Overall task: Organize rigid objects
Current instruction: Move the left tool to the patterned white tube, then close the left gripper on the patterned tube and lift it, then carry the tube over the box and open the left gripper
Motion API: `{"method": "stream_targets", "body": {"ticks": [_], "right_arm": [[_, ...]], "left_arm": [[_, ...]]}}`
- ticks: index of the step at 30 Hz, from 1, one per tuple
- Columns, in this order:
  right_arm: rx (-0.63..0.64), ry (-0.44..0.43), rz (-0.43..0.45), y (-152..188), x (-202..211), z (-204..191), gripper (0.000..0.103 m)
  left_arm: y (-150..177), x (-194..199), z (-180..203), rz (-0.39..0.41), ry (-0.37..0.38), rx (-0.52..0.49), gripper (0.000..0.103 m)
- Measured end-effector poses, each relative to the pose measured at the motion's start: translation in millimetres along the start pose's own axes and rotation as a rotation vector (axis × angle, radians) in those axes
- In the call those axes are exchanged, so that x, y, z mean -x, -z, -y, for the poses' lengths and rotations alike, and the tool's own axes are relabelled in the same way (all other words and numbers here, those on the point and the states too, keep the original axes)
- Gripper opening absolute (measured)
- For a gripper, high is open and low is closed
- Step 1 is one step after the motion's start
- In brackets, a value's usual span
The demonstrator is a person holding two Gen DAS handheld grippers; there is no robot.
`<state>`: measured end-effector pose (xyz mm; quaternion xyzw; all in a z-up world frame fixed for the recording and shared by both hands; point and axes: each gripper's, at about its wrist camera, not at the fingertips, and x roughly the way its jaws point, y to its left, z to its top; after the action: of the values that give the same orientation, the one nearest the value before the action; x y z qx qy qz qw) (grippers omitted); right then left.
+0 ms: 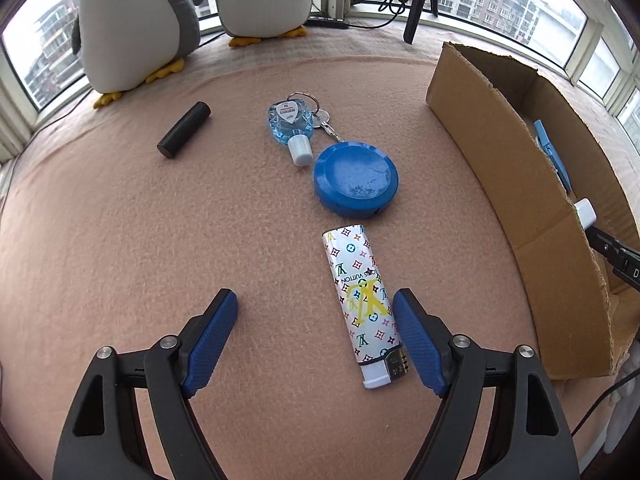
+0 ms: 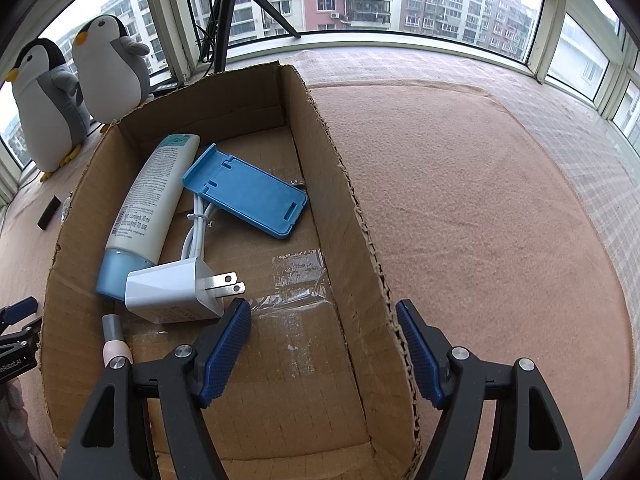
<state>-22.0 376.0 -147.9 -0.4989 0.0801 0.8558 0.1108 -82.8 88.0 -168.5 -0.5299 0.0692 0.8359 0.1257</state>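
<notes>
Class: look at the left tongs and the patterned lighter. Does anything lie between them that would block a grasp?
Nothing visible does. The lighter lies flat on the blanket, already inside the open left tongs, close to the right finger. The blue round case lies beyond it.

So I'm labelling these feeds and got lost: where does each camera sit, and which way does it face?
Left wrist: on the left gripper, looking forward and down at the blanket, the lighter and the blue round case; its open fingers show.
Right wrist: on the right gripper, looking down into the cardboard box; its open fingers show.
Shared: the box, the penguin toys and the tripod.
</notes>
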Motion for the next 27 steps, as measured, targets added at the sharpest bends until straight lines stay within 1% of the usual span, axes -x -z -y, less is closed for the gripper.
{"method": "stream_targets", "body": {"ticks": [1, 4, 5, 8, 10, 13, 16, 21, 27], "right_arm": [[0.0, 0.0, 0.0, 0, 0, 0, 0.07], [0.001, 0.0, 0.0, 0, 1, 0, 0.07], [0.002, 0.0, 0.0, 1, 1, 0, 0.07], [0.003, 0.0, 0.0, 2, 2, 0, 0.07], [0.002, -0.001, 0.0, 2, 2, 0, 0.07], [0.002, -0.001, 0.0, 3, 3, 0, 0.07], [0.002, -0.002, 0.0, 3, 2, 1, 0.07], [0.002, -0.002, 0.0, 3, 2, 1, 0.07], [0.001, -0.002, 0.0, 3, 2, 1, 0.07]], "left_arm": [[1, 2, -3, 0.006, 0.006, 0.002, 0.068], [-1, 4, -11, 0.011, 0.027, 0.01, 0.056], [-1, 4, -13, 0.011, 0.033, 0.012, 0.055], [-4, 4, -13, 0.014, 0.032, 0.001, 0.042], [-4, 4, -11, 0.017, 0.033, -0.015, 0.031], [-6, 4, -10, 0.019, 0.038, -0.013, 0.021], [-6, 4, -17, 0.015, 0.068, 0.017, 0.021], [-5, 7, -25, 0.011, 0.097, 0.063, 0.021], [-6, 22, -31, 0.037, 0.121, 0.094, 0.021]]}}
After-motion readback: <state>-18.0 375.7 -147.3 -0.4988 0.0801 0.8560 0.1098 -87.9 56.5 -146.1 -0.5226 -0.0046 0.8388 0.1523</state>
